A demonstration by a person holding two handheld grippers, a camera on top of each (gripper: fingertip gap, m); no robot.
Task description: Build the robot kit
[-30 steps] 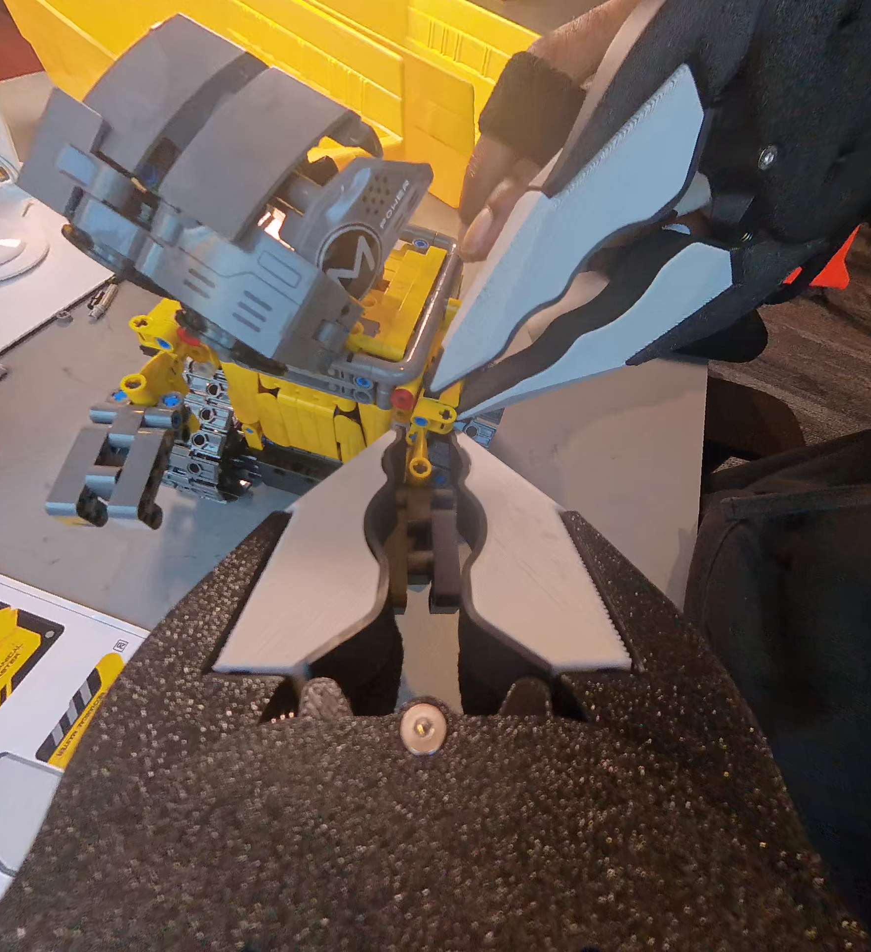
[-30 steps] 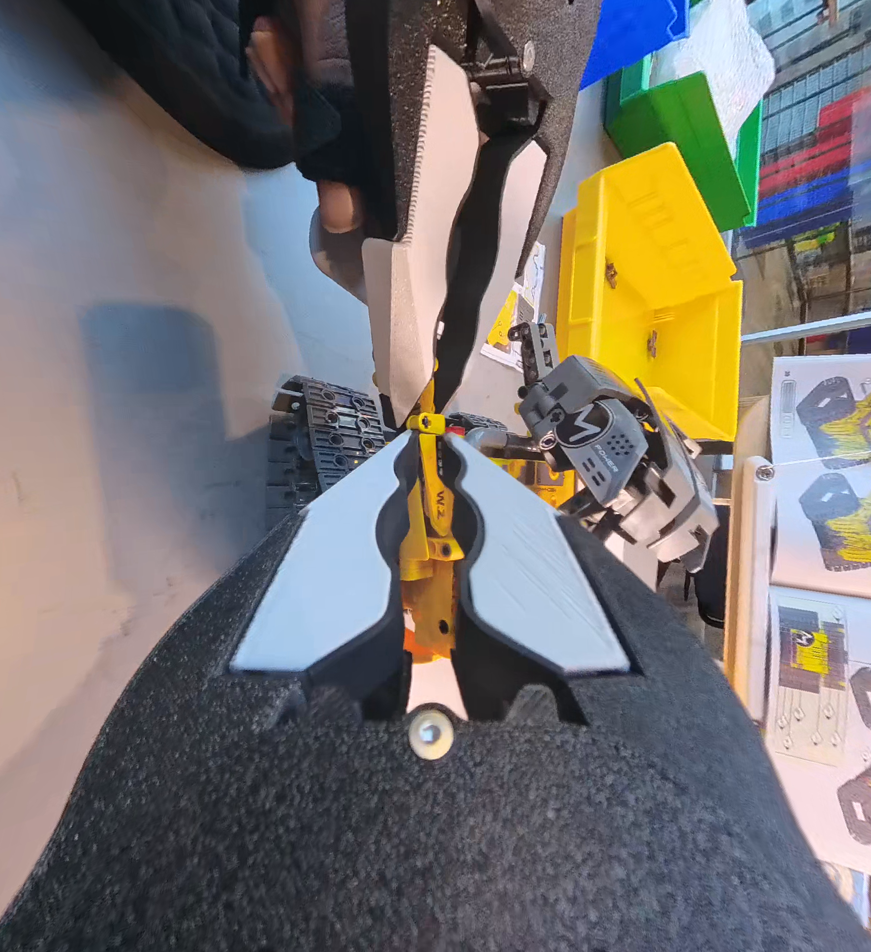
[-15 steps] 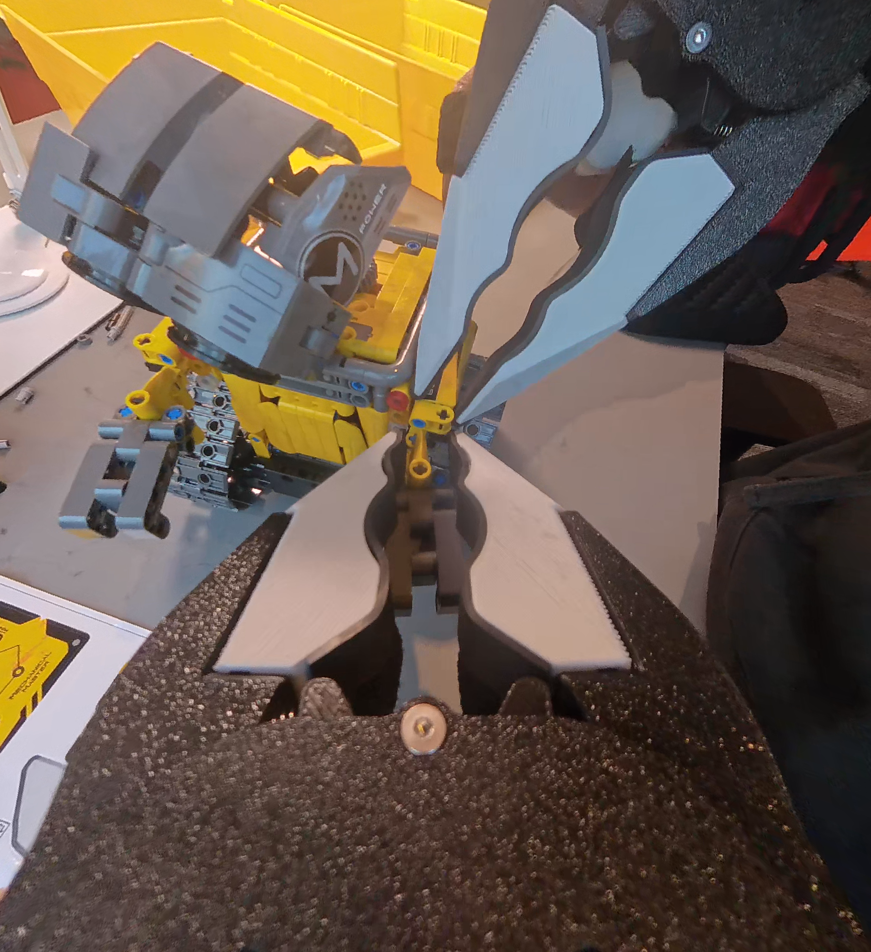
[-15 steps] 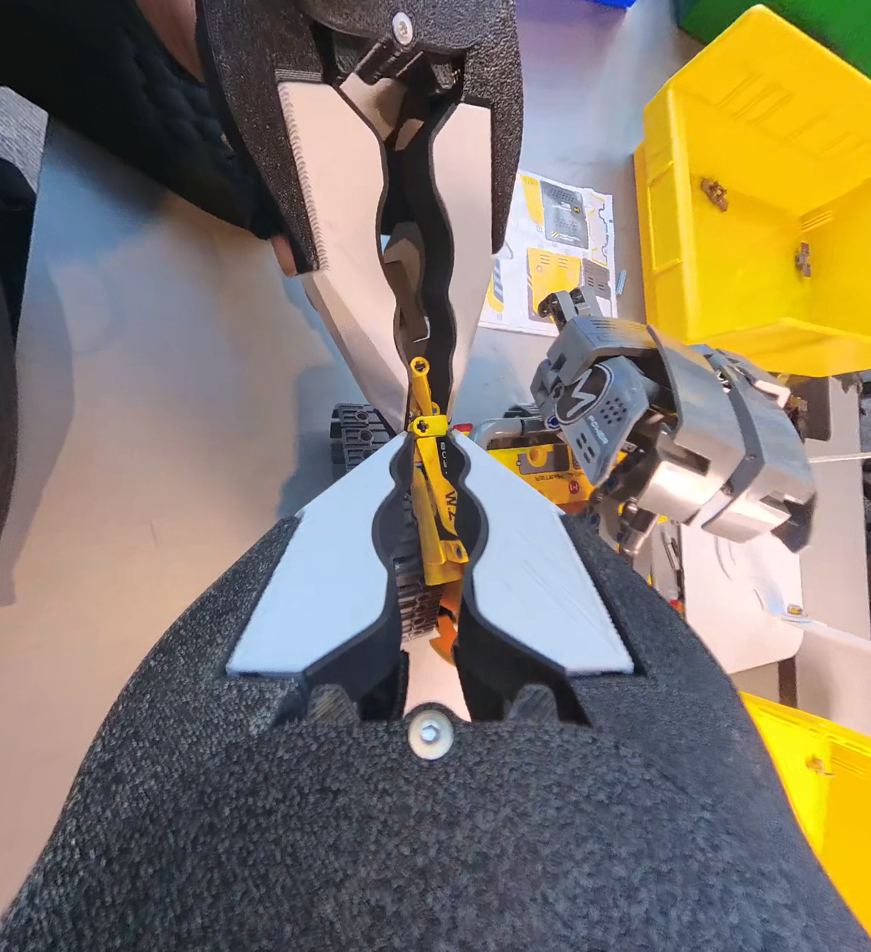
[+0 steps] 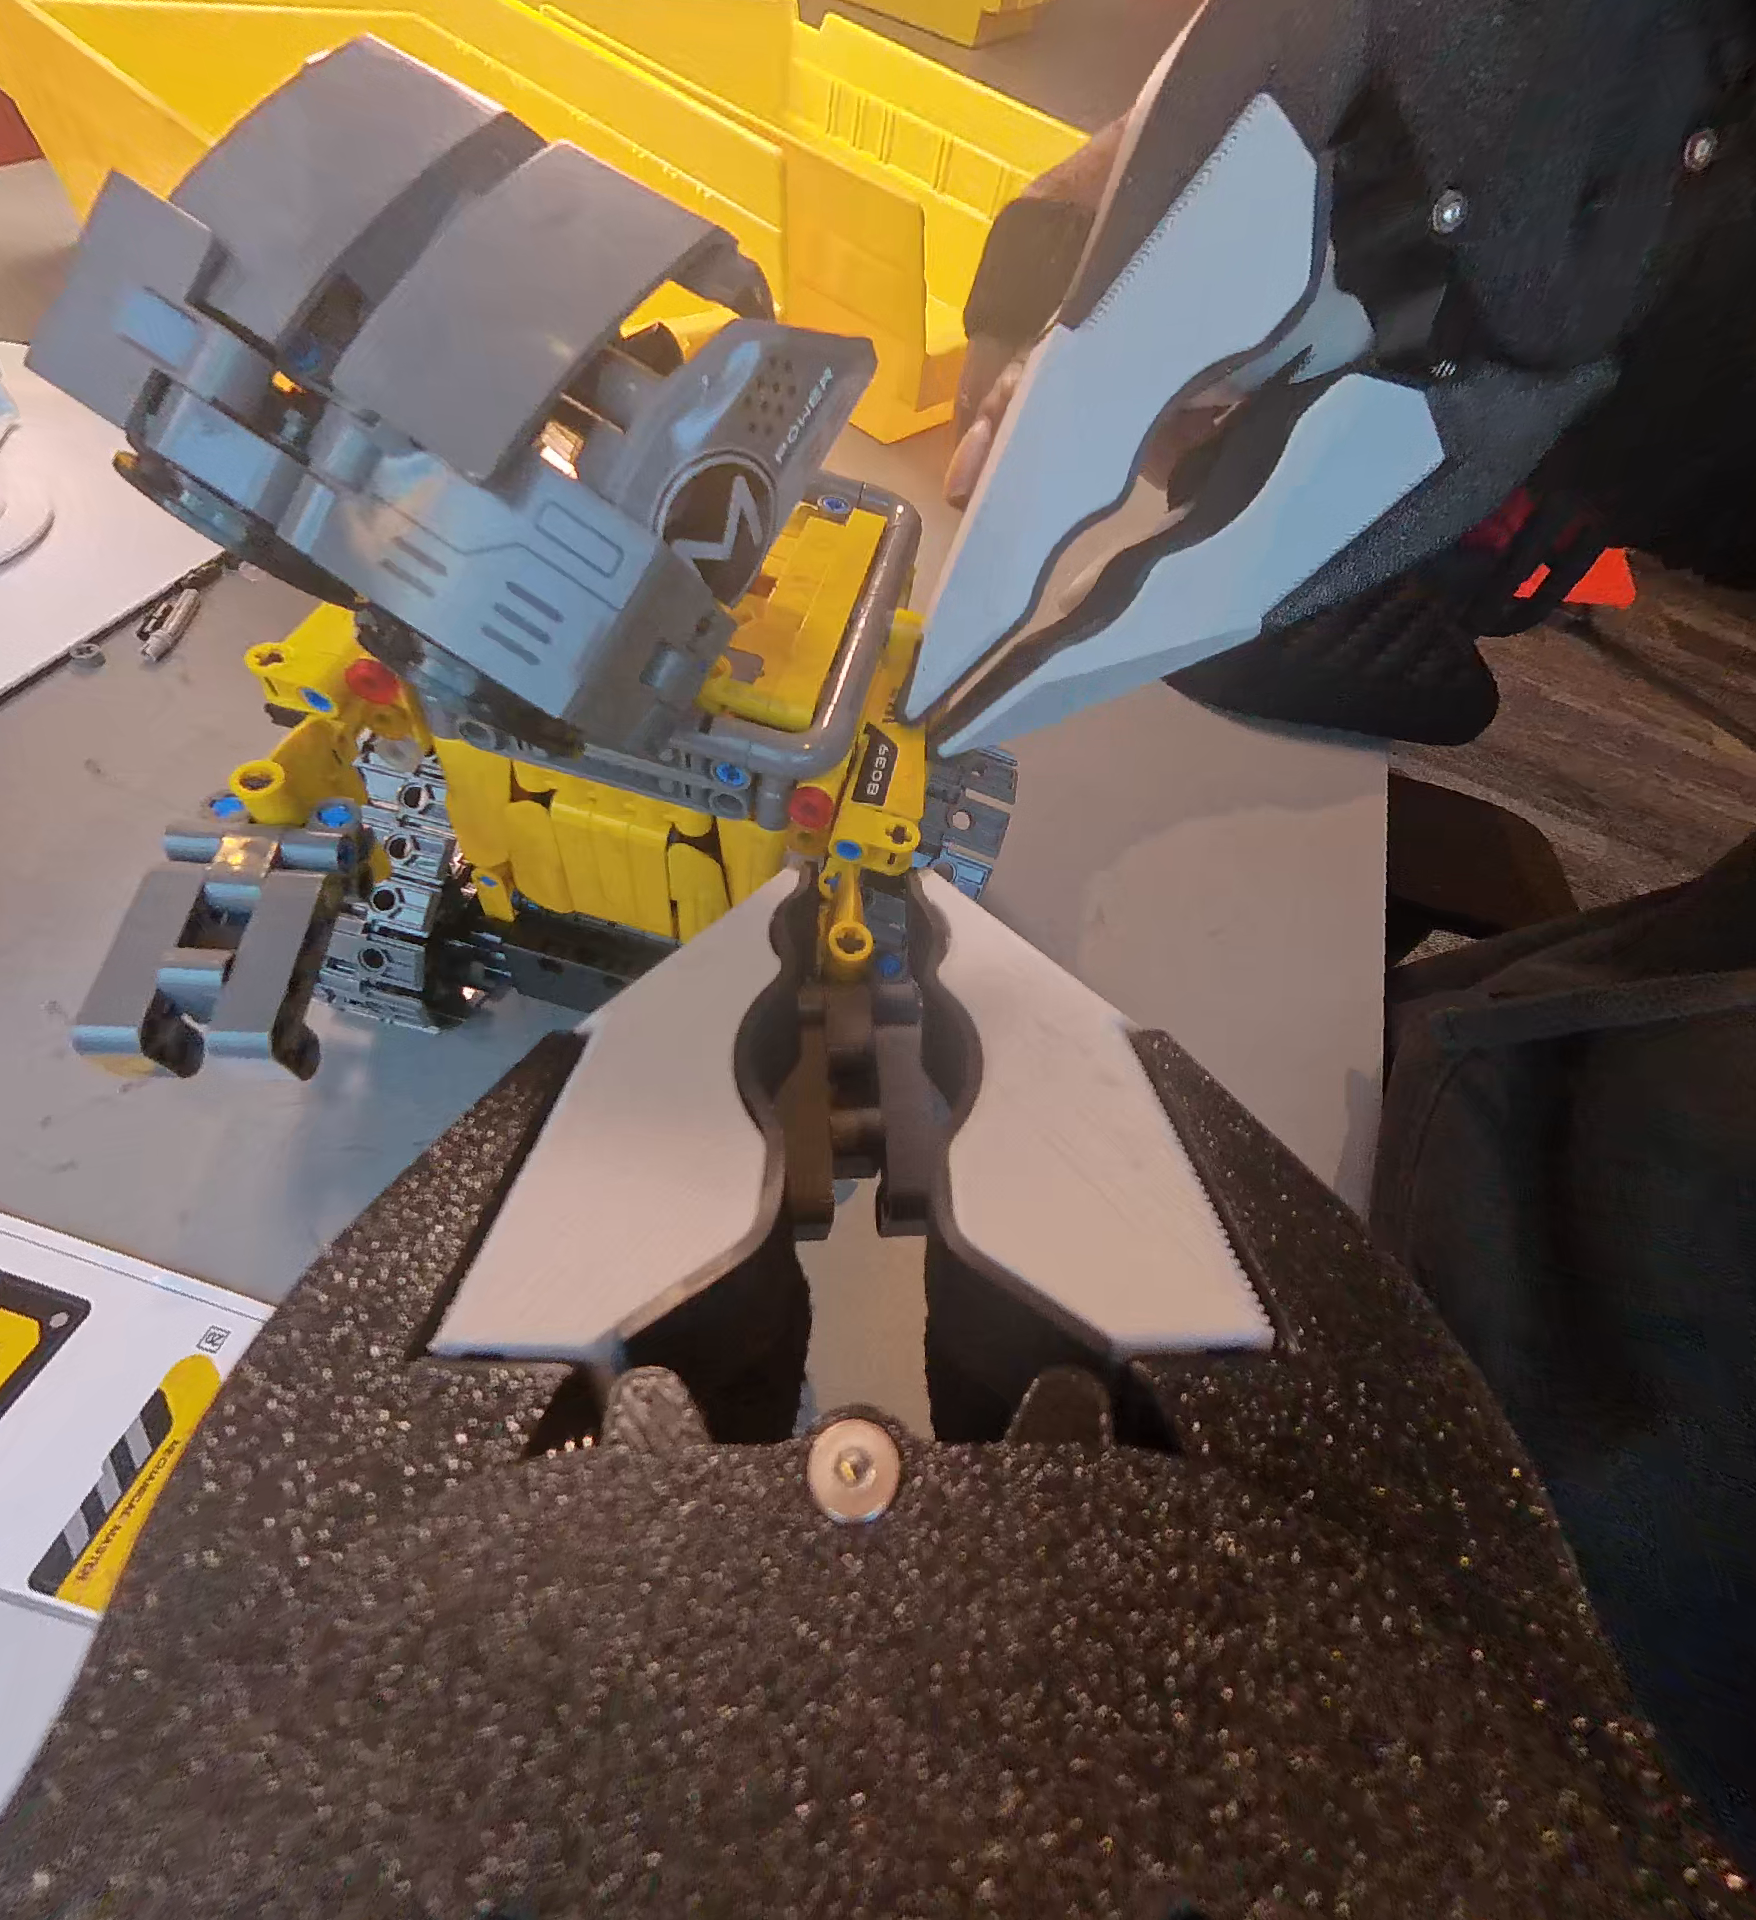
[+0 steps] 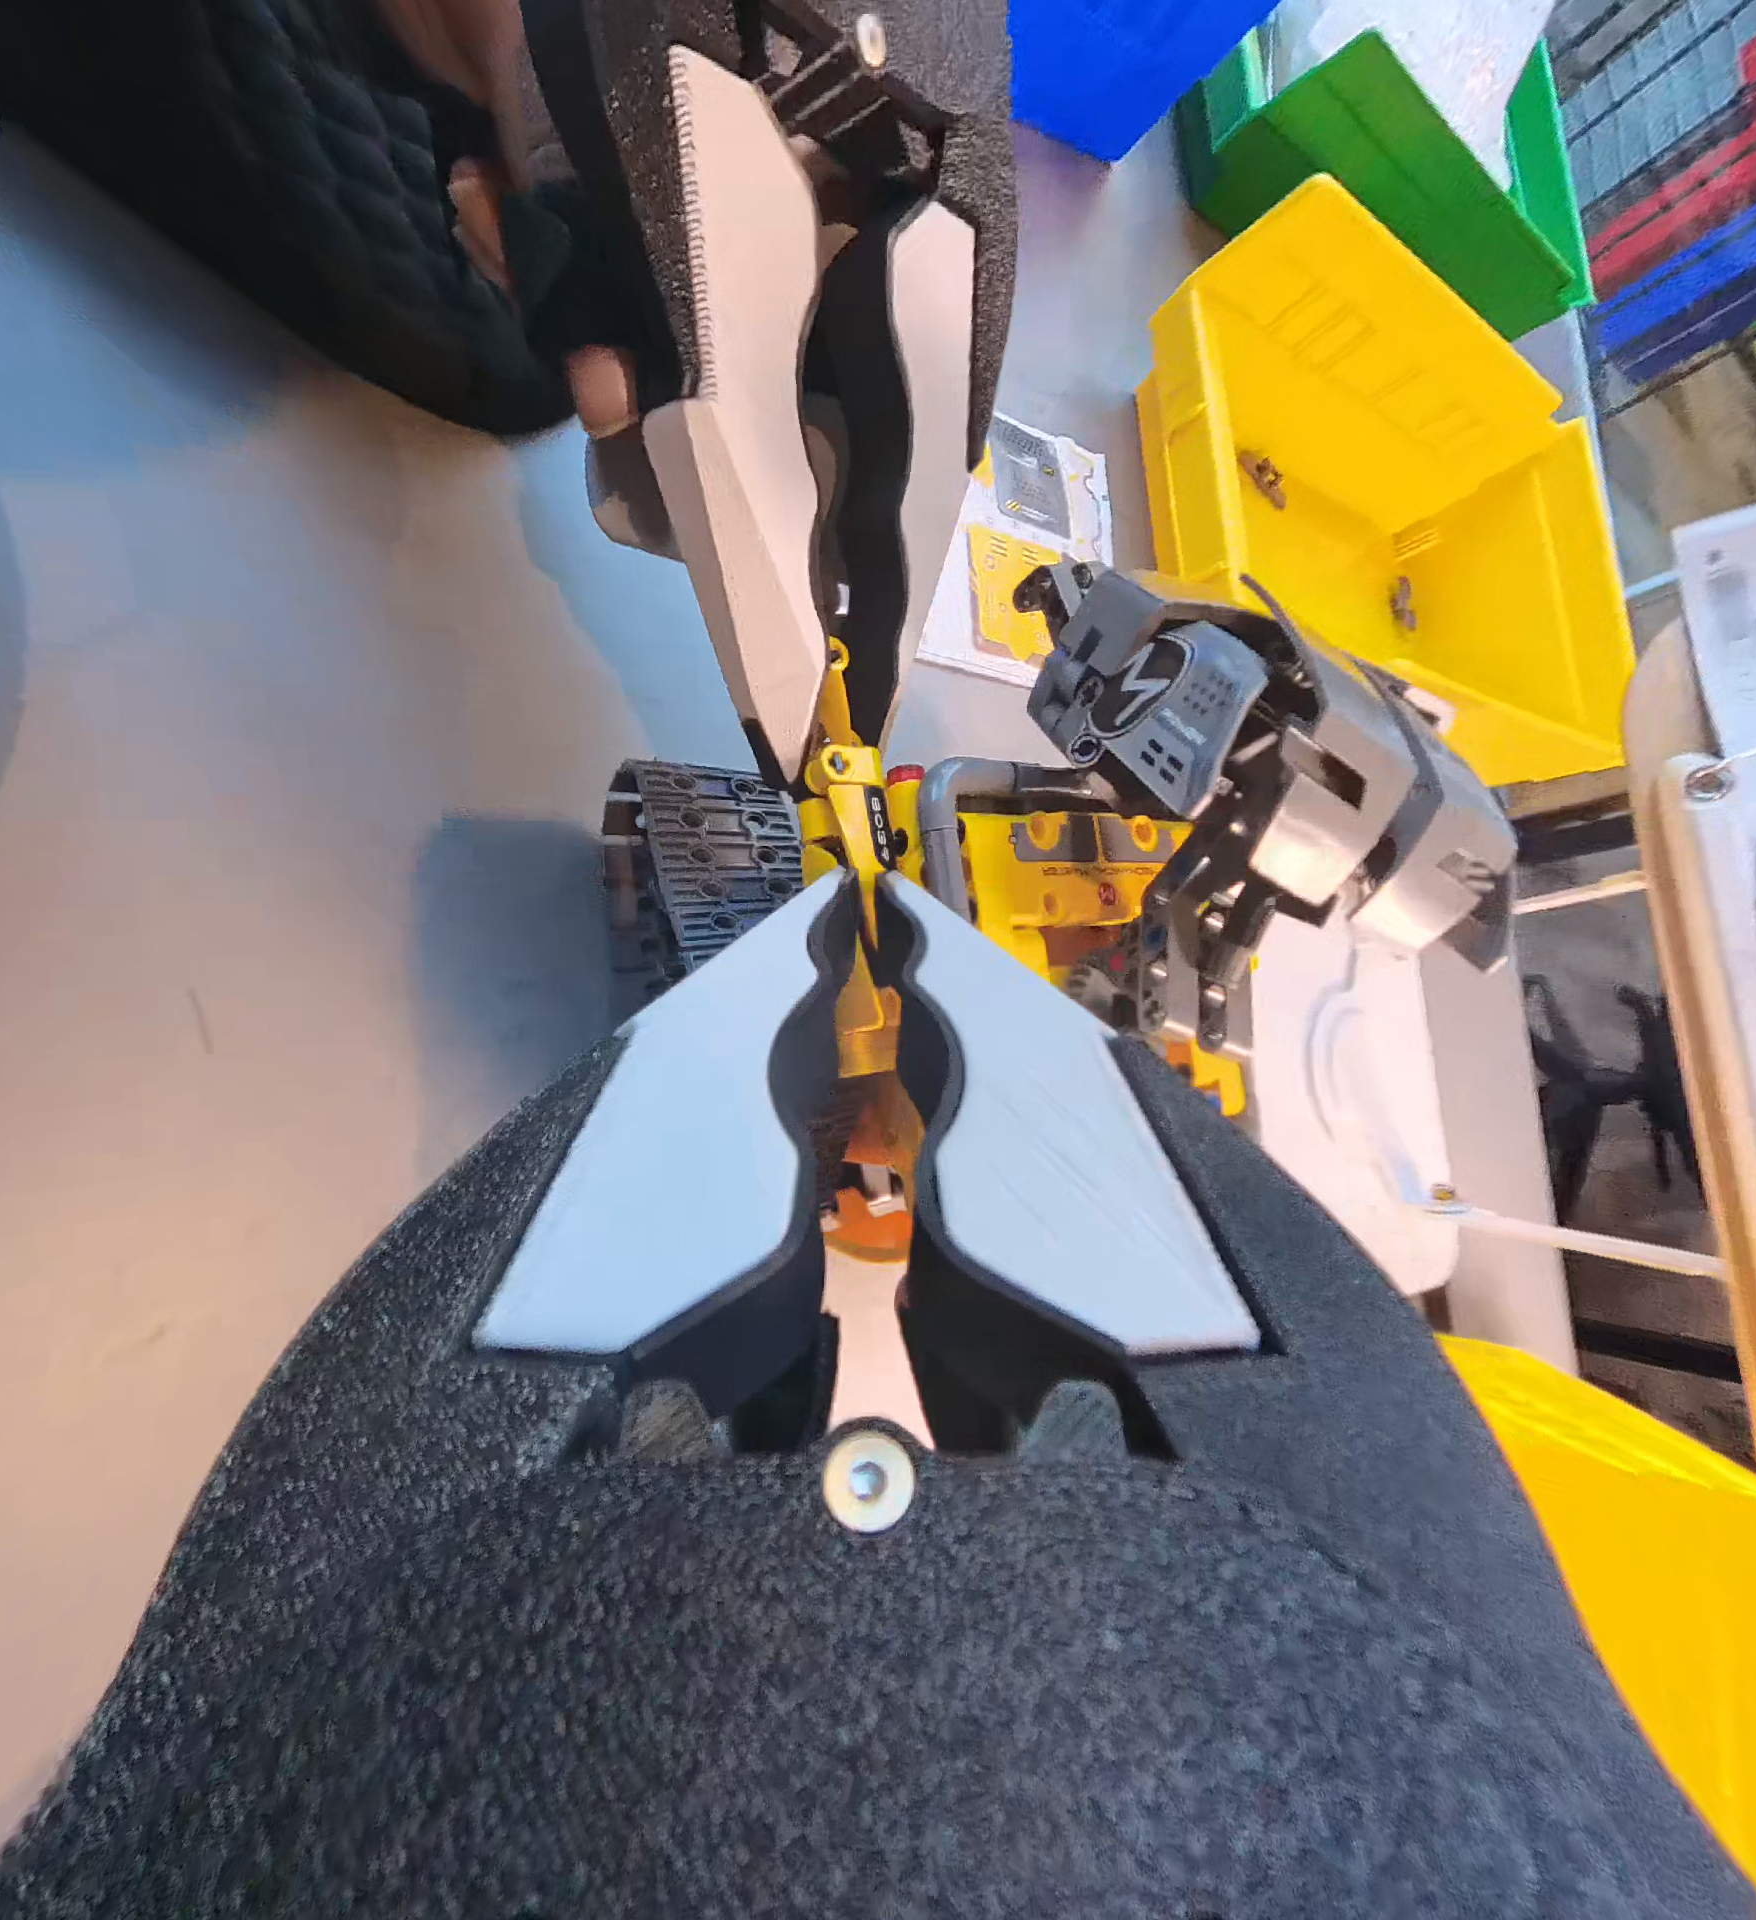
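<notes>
Left gripper (image 5: 858,883): speckled black body, pale grey finger plates with black wavy inner edges, silver screw. Right gripper (image 6: 858,883): same colours. Brick robot (image 5: 645,821): yellow body, dark grey head (image 5: 458,395) with a black round emblem, grey frame rail, red and blue pins, dark grey tracks (image 6: 708,862). Its arm (image 5: 848,914) is yellow; the claw (image 5: 199,966) is grey with black tips. Table (image 5: 1165,883): plain grey. Bins: yellow (image 6: 1373,468), green (image 6: 1373,156), blue (image 6: 1113,62). Sticker sheet (image 5: 12,1382) at the near left edge: white with yellow and black panels and grey-black hazard stripes. Sleeve (image 5: 1632,1247): black.
</notes>
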